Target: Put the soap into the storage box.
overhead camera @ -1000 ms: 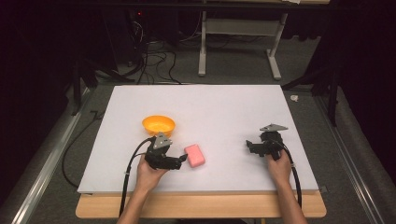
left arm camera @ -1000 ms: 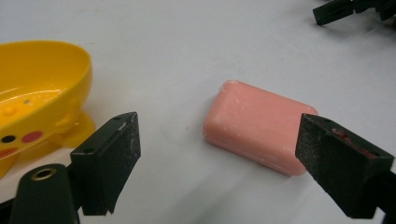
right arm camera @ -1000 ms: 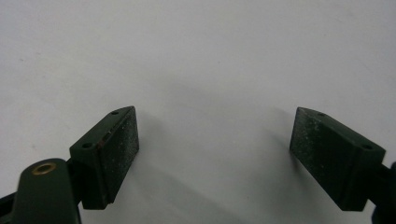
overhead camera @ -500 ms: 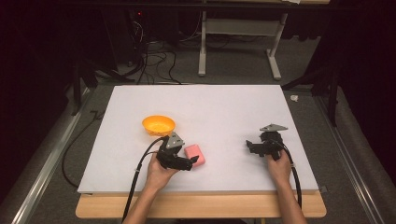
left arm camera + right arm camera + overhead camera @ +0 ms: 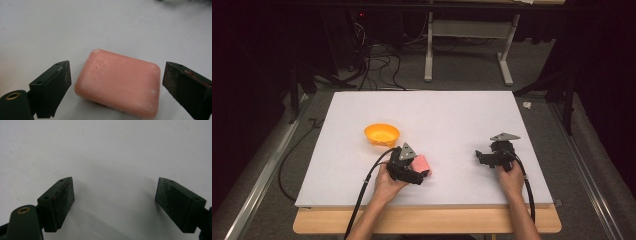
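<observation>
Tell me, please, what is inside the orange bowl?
From the high view, the orange bowl looks empty: only its orange inner wall shows. The near rim covers a small part of the bottom, so that part cannot be checked. The pink soap lies outside it, on the white table.

No readable text (none anywhere).
</observation>
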